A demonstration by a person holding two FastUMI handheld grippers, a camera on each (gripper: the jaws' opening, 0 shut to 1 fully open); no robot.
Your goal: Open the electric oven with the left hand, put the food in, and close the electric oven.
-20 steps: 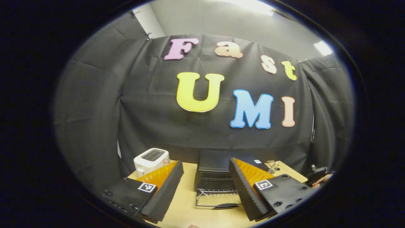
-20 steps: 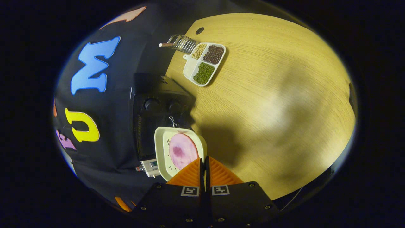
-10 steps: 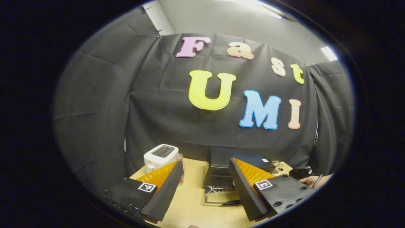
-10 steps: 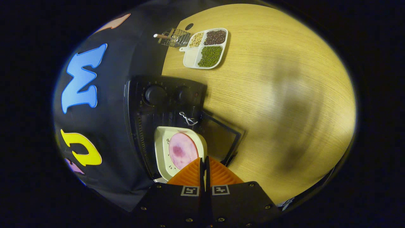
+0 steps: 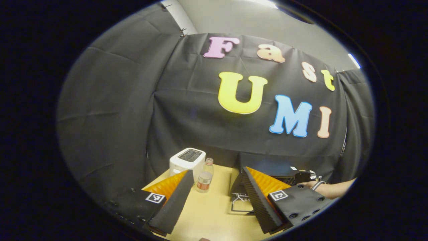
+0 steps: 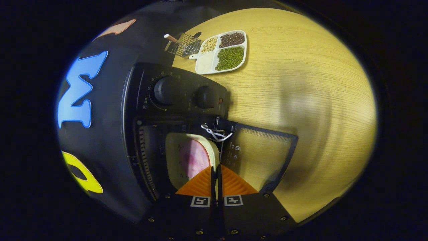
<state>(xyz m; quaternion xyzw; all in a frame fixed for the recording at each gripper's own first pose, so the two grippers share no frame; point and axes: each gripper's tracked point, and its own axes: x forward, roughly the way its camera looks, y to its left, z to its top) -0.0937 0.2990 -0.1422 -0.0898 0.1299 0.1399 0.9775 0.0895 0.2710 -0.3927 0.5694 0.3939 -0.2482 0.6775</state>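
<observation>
In the right gripper view my right gripper (image 6: 215, 167) is shut on the rim of a white plate (image 6: 172, 147) that carries a pink slice of ham (image 6: 194, 157). The plate sits partly inside the dark cavity of the black electric oven (image 6: 187, 78). Beside the plate, the oven's glass door (image 6: 260, 154) hangs open and flat. In the left gripper view my left gripper (image 5: 217, 172) is open and holds nothing, back from the oven (image 5: 267, 165), whose door (image 5: 241, 205) lies open. A hand (image 5: 331, 189) reaches in at the oven's right.
A white toaster (image 5: 186, 160) and a small bottle (image 5: 204, 179) stand left of the oven on the wooden table (image 5: 214, 214). A divided white tray of beans (image 6: 222, 52) and a wire rack (image 6: 182, 45) lie beyond the oven, with bare tabletop (image 6: 301, 83) to the right.
My right gripper has carried the plate forward, from in front of the oven into its open cavity. My left gripper has drawn back, and the oven now looks smaller and farther right in its view.
</observation>
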